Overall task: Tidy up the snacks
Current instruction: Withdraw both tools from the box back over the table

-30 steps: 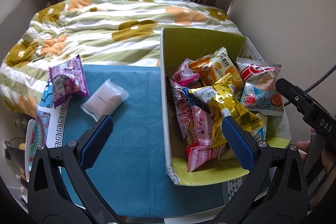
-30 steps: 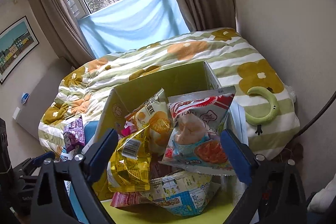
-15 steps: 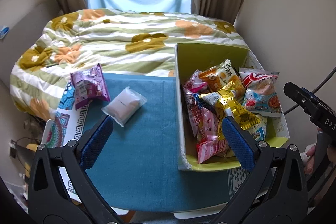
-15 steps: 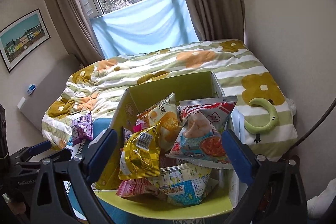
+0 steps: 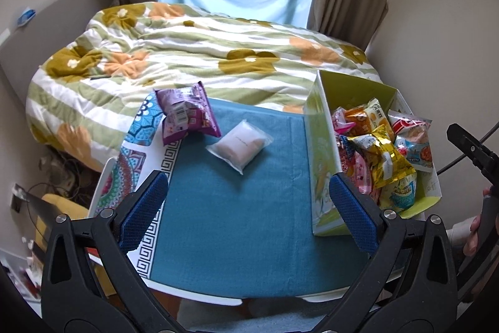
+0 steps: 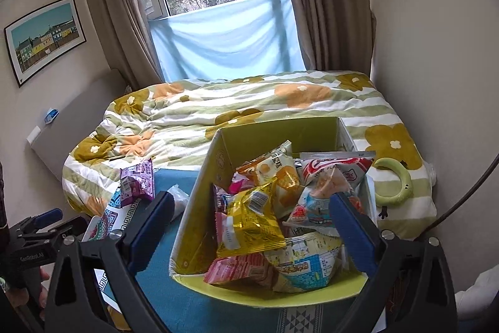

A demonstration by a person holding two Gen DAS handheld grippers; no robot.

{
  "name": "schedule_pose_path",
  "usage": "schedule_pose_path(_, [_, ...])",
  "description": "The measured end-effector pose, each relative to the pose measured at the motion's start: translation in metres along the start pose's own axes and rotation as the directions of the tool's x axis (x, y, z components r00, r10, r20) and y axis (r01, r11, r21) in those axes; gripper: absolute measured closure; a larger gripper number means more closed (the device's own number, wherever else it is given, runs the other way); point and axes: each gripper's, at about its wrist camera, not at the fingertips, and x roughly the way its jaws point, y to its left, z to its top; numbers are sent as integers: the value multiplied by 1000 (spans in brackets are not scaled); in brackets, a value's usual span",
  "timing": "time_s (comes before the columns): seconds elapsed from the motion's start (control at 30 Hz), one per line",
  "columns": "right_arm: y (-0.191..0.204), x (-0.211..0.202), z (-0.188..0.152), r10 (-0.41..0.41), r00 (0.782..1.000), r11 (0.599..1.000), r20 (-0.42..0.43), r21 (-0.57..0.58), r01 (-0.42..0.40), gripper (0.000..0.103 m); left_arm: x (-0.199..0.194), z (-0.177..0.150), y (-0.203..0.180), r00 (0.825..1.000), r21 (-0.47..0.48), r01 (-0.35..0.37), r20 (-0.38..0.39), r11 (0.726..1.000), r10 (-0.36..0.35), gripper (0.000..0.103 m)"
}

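Note:
A yellow-green cardboard box (image 5: 318,145) (image 6: 212,164) stands at the right of the blue cloth, packed with several snack bags, a gold one (image 5: 386,158) (image 6: 249,217) on top. Left of the box a purple snack bag (image 5: 187,111) (image 6: 137,183) and a clear packet with a pale cake (image 5: 240,142) lie on the cloth. My left gripper (image 5: 249,205) hovers open above the cloth's near part, holding nothing. My right gripper (image 6: 249,227) is open and empty, raised over the box's near edge. In the left wrist view the right gripper (image 5: 471,149) shows at the right edge.
The small table with the blue cloth (image 5: 237,227) stands against a bed with a flowered quilt (image 5: 199,52). A patterned mat (image 5: 137,158) peeks out at the cloth's left. A green crescent toy (image 6: 396,183) lies on the quilt right of the box. Walls close in on the right.
Both grippers have pulled back and risen from the box. The left view has swung left, from over the box to the middle of the cloth. Snacks have not moved.

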Motion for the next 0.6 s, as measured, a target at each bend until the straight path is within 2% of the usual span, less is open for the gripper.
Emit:
schedule_pose_path(0.13, [37, 4, -4, -8, 1000, 1000, 3, 20, 8, 4, 3, 8, 41, 1000, 6, 12, -22, 1000, -12, 1])
schedule_pose_path(0.33, [91, 14, -11, -67, 998, 997, 10, 45, 67, 4, 16, 26, 98, 997, 20, 56, -51, 998, -55, 1])
schedule_pose_path(0.5, [128, 27, -16, -118, 993, 989, -7, 89, 118, 4, 31, 44, 134, 994, 86, 89, -65, 992, -83, 1])
schedule_pose_path(0.6, [149, 39, -19, -143, 990, 983, -11, 116, 143, 4, 45, 58, 151, 994, 160, 98, -69, 982, -88, 1])
